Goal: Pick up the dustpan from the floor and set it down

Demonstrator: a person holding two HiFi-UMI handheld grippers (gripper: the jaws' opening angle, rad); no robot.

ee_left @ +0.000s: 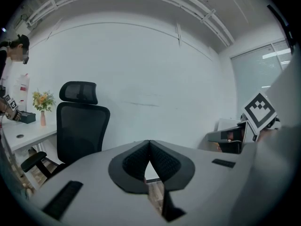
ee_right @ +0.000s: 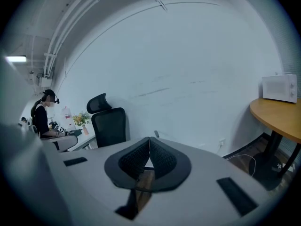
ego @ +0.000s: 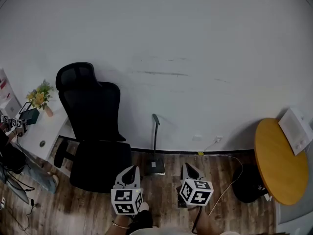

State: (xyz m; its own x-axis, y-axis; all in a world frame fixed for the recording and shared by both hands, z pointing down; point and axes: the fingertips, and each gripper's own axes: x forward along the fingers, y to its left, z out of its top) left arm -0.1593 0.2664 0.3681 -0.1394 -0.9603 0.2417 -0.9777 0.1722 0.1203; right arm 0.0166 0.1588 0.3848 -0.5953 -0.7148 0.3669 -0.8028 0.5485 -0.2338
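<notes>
Dark grey and upright, the dustpan (ego: 156,166) stands on the wood-plank floor (ego: 88,209) with its pan against the foot of the white wall (ego: 195,43), its long handle (ego: 155,133) rising straight up along the wall. It is untouched and stands apart from both hand-held tools.

In the head view the two grippers sit low in the frame, one to either side of the dustpan and short of it, both pointing toward the wall. The left gripper (ee_left: 149,143) has its dark ribbed pads pressed together at the tips, with nothing between them. The right gripper (ee_right: 149,139) is likewise closed and empty, and the top of the dustpan's handle shows just past its tips.

A black office chair (ego: 95,131) stands just left of the dustpan, its back to the wall. Further left is a white desk (ego: 44,133) carrying a small vase of yellow flowers (ego: 40,97). To the right, well apart, a round wooden table (ego: 276,160) holds a white microwave (ego: 296,129), and a pale cable (ego: 231,177) trails across the floor. A person (ee_right: 41,119) is at the desk in the right gripper view.
</notes>
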